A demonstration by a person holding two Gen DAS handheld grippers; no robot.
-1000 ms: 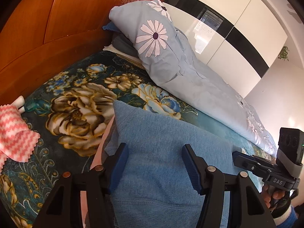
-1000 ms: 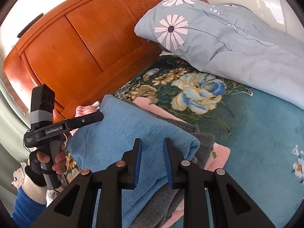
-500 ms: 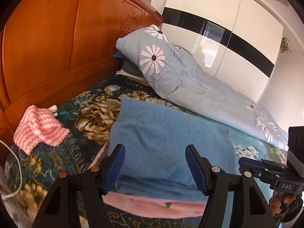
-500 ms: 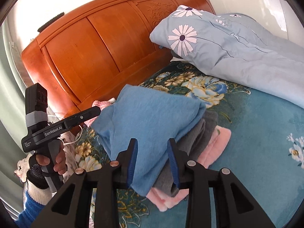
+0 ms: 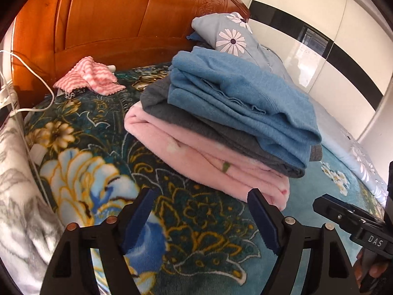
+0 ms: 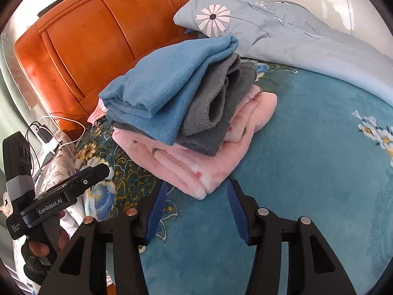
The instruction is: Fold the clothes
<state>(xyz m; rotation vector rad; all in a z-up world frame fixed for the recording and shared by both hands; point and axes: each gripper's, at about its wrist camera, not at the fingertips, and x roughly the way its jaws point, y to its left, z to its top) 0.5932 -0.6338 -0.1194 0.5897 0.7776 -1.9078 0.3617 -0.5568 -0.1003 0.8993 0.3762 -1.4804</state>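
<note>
In the left wrist view, the left gripper holds nothing, its blue-padded fingers spread wide over the floral blanket. The pile lies just ahead and slightly right of them: a blue fleece garment folded on top, a grey knit one beneath it, a pink plush one at the bottom. The pile's long side runs from the wooden headboard out toward the right. A pink zigzag cloth lies crumpled left of the pile, beside the headboard.

In the right wrist view, the right gripper also stands parted and empty, with the pink layer's near corner just beyond its tips and between them; this gripper looks the nearer of the two. The garments lie folded and stacked, which fits a finished pile or one awaiting more pieces. The grey layer shows ribbed, rolled edges; the fleece sags softly. A daisy-print quilt lies behind the pile.
</note>
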